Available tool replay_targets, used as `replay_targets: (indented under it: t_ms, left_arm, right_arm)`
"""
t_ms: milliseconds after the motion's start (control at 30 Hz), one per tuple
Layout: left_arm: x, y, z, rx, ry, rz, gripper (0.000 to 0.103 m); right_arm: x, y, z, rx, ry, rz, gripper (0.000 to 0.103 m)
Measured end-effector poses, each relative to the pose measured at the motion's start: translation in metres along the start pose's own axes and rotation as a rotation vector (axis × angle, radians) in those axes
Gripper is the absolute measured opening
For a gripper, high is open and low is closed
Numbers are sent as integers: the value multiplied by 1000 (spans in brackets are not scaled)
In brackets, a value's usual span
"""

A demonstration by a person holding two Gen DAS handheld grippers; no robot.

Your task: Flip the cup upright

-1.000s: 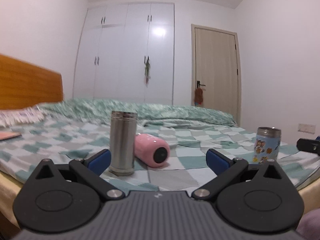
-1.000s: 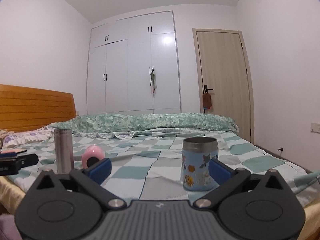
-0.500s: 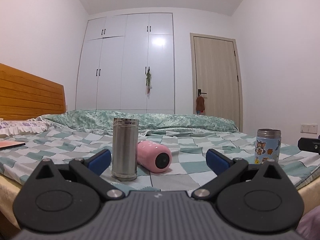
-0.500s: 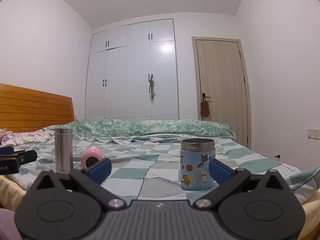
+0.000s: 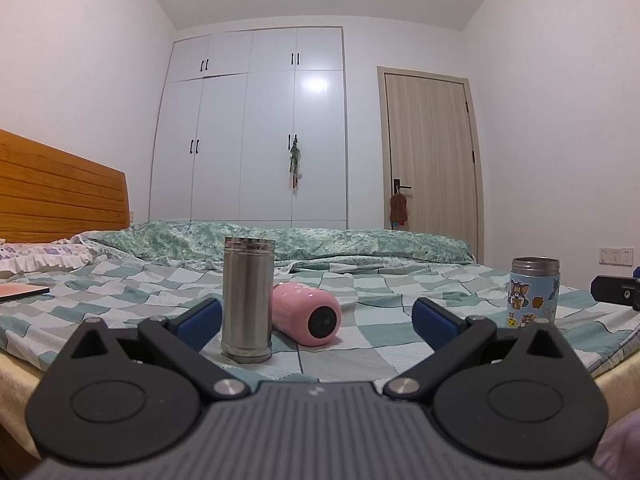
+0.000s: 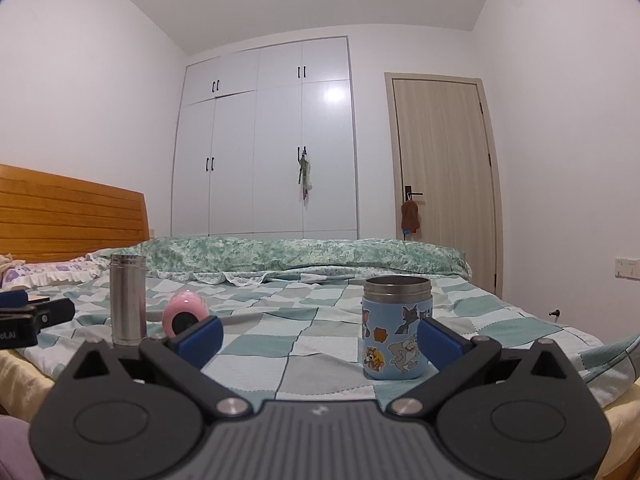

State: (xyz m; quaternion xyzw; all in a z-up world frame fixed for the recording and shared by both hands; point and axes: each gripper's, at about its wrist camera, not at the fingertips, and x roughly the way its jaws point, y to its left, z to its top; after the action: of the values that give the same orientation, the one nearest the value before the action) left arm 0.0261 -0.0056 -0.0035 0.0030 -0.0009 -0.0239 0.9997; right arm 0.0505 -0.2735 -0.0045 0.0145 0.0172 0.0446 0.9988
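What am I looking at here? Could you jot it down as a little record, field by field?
place: bedroom, checked bed
pink cup: lying on its side, next to the steel cup
steel cup: standing upright
cartoon cup: standing upright, apart from the others
left tongs: open, holding nothing, facing the pink cup
right tongs: open, holding nothing, cartoon cup in front of the right-hand finger
left to do: pink cup not yet stood up

The checkered bed [image 5: 360, 364] carries 3 cups: steel [image 5: 248, 300], pink [image 5: 306, 314], blue [image 5: 534, 294].
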Motion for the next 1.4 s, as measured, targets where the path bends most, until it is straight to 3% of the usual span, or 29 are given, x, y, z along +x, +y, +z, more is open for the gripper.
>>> replay_targets:
  t_ms: [1400]
  left_arm:
    - [-1, 1, 0, -6, 0, -22, 103]
  right_arm:
    - [1, 1, -1, -2, 1, -1, 103]
